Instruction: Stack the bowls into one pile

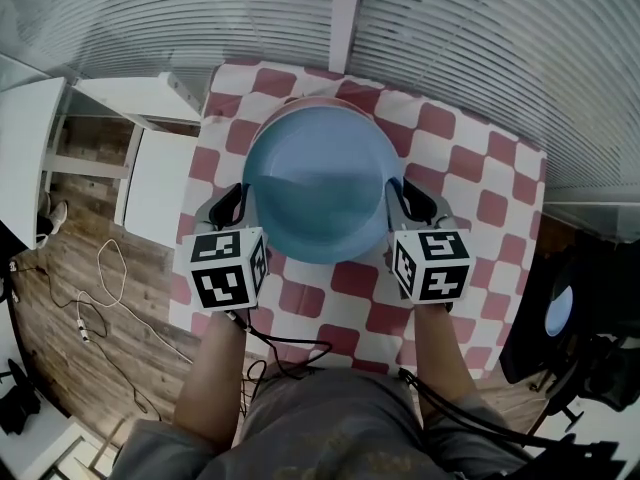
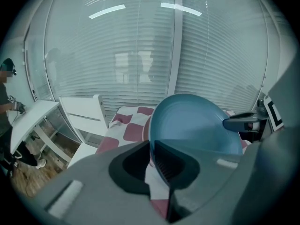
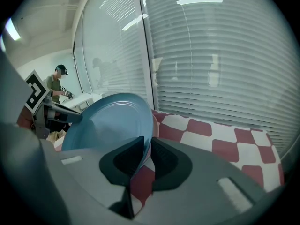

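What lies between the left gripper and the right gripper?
The blue bowl, over a pink bowl, fills the whole stretch between left gripper and right gripper, its rim between the jaws of each. The head view shows this.

Top bowl [image 1: 318,183] above bottom bowl [image 1: 300,106], between left tongs [image 1: 232,204] and right tongs [image 1: 410,200]

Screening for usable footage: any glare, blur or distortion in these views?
Head view: even light, blinds bowed by the lens, soft shadow inside the blue bowl. Left gripper view: strong fisheye, black corners, bright light streaks across the window. Right gripper view: same, its fingers slightly soft.
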`<act>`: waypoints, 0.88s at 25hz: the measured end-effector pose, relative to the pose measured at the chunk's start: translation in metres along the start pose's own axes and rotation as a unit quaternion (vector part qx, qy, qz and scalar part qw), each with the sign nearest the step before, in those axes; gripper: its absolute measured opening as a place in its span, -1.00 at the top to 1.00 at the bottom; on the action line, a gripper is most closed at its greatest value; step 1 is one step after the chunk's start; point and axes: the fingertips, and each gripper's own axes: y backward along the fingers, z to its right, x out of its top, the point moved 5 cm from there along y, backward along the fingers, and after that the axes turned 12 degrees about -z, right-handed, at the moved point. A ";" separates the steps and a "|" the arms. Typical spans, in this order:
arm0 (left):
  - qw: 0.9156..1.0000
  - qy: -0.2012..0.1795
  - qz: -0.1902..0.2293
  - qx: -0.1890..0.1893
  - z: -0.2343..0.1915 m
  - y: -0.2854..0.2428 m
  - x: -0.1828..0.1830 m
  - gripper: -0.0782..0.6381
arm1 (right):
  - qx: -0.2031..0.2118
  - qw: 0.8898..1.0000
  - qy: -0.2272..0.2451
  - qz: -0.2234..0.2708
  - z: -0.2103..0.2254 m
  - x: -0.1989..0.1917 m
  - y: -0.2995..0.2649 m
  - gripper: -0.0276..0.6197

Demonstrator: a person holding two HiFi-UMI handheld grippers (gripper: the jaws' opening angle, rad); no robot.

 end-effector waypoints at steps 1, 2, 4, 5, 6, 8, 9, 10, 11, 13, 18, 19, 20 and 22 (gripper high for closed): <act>1.000 -0.001 -0.001 0.000 0.000 -0.002 0.000 0.69 | -0.001 1.000 0.000 -0.001 0.001 0.000 -0.002 0.67; 1.000 -0.002 -0.001 0.000 0.000 -0.003 0.000 0.69 | -0.003 1.000 0.000 -0.002 0.001 -0.001 -0.003 0.67; 1.000 -0.002 -0.003 0.000 0.000 -0.006 -0.001 0.68 | -0.006 1.000 0.000 -0.003 0.002 -0.002 -0.006 0.67; 1.000 -0.002 -0.004 -0.001 0.000 -0.008 -0.001 0.68 | -0.007 1.000 0.001 -0.004 0.002 -0.002 -0.007 0.67; 1.000 -0.002 -0.005 -0.001 0.000 -0.009 -0.001 0.68 | -0.008 1.000 0.002 -0.005 0.002 -0.002 -0.008 0.67; 1.000 -0.001 -0.006 -0.002 -0.001 -0.012 -0.001 0.68 | -0.010 1.000 0.002 -0.007 0.003 -0.002 -0.011 0.67; 1.000 -0.001 -0.006 -0.003 -0.001 -0.013 -0.001 0.68 | -0.011 1.000 0.003 -0.007 0.003 -0.002 -0.012 0.67; 1.000 -0.001 -0.005 -0.003 -0.001 -0.013 0.000 0.67 | -0.012 1.000 0.003 -0.008 0.003 -0.002 -0.012 0.67; 1.000 -0.001 -0.004 -0.003 -0.001 -0.014 0.000 0.67 | -0.013 1.000 0.004 -0.008 0.004 -0.002 -0.013 0.67; 1.000 -0.001 -0.003 -0.004 -0.002 -0.016 0.001 0.67 | -0.015 1.000 0.004 -0.008 0.004 -0.001 -0.016 0.67; 1.000 -0.004 0.000 -0.001 -0.005 -0.021 0.006 0.67 | -0.021 1.000 0.009 -0.007 0.004 0.001 -0.022 0.65; 1.000 -0.005 0.002 0.000 -0.006 -0.021 0.007 0.67 | -0.021 1.000 0.010 -0.006 0.003 0.001 -0.023 0.65; 1.000 -0.007 0.003 0.002 -0.007 -0.022 0.008 0.67 | -0.022 1.000 0.010 -0.006 0.003 0.002 -0.024 0.65; 1.000 -0.009 0.004 0.003 -0.008 -0.024 0.011 0.67 | -0.023 1.000 0.011 -0.007 0.003 0.003 -0.027 0.64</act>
